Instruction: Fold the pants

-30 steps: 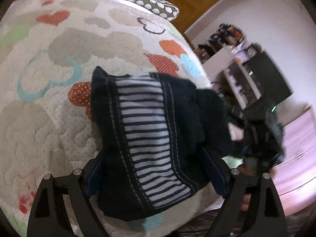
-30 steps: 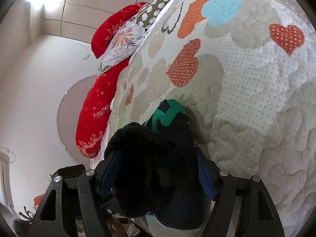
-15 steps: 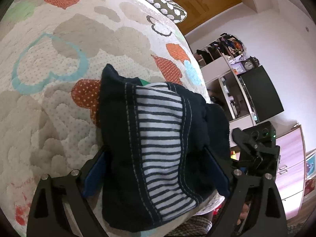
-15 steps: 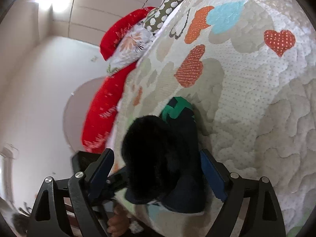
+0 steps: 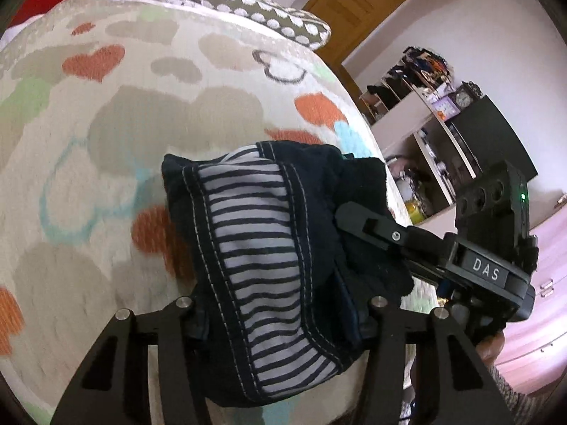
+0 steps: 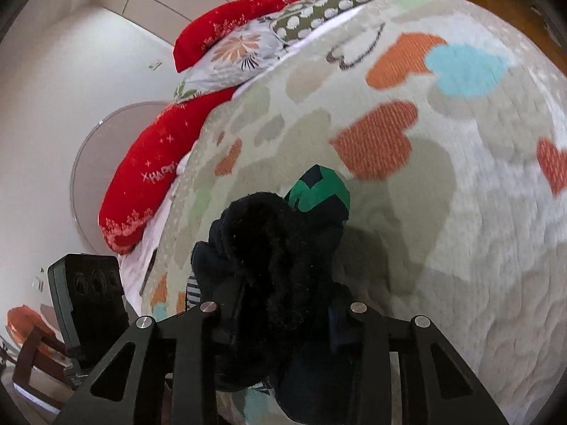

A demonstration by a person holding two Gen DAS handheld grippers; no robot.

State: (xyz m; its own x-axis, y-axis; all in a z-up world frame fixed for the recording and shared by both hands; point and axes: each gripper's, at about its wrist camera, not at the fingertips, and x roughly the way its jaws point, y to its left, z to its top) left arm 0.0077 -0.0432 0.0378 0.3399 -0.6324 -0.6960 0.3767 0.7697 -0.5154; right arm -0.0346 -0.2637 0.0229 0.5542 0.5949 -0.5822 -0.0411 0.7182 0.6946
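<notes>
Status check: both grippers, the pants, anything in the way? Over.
Left gripper shut on pants. Right gripper shut on same bundle, bunched above quilt. Nothing blocking.

Heart-print quilted bed (image 5: pixel 149 113), pillows (image 5: pixel 262 10), folded pants (image 5: pixel 255 233)

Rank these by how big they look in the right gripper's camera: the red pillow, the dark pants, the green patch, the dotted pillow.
1. dark pants, though nearness to the camera inflates them
2. red pillow
3. dotted pillow
4. green patch, looking close to the dotted pillow, so unsure
</notes>
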